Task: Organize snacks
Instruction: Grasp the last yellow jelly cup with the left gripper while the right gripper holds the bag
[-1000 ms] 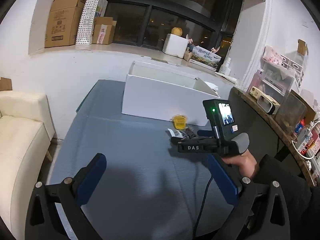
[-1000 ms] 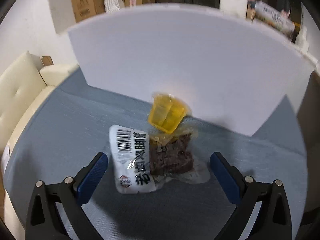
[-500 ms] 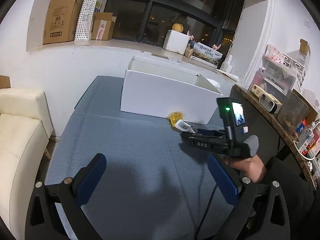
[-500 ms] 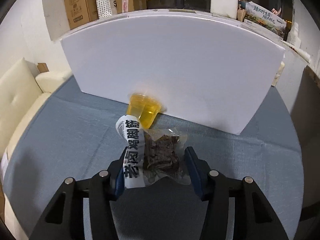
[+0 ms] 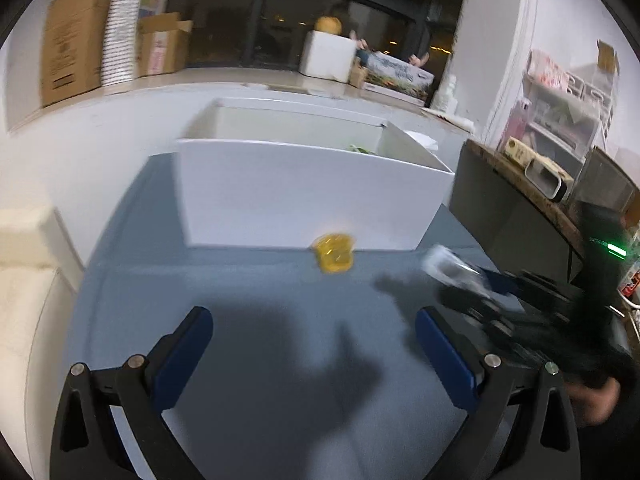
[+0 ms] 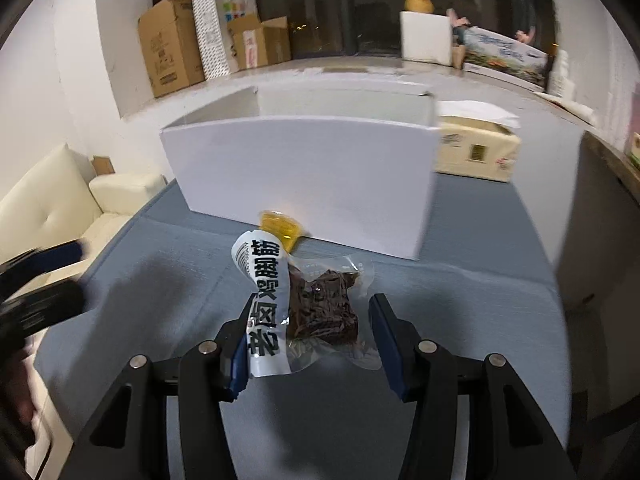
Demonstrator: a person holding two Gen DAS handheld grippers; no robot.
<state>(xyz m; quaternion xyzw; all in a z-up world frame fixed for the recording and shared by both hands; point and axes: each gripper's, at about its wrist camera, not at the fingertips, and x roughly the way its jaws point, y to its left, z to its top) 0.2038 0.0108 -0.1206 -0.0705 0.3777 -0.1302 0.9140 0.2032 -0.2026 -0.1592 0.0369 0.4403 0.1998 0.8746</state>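
Right tool point(image 6: 310, 344) grips a clear vacuum-sealed snack packet with white label point(image 6: 308, 304) above the blue-grey bench point(image 6: 460, 280); left tool point(image 5: 314, 354) hovers, jaws wide, toward the yellow jelly cup point(image 5: 334, 257) touching the white open box point(image 5: 304, 204).

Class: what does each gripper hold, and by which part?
The right gripper pinches the snack packet across its near end. The left gripper holds nothing.

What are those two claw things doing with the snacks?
A person holds a claw in each hand and is tidying snacks. The right gripper is pinching a packet of dark dried meat above the blue table. The left gripper is open and holding nothing. A little yellow jelly cup sits on the table against the big white box, where the snacks probably go.
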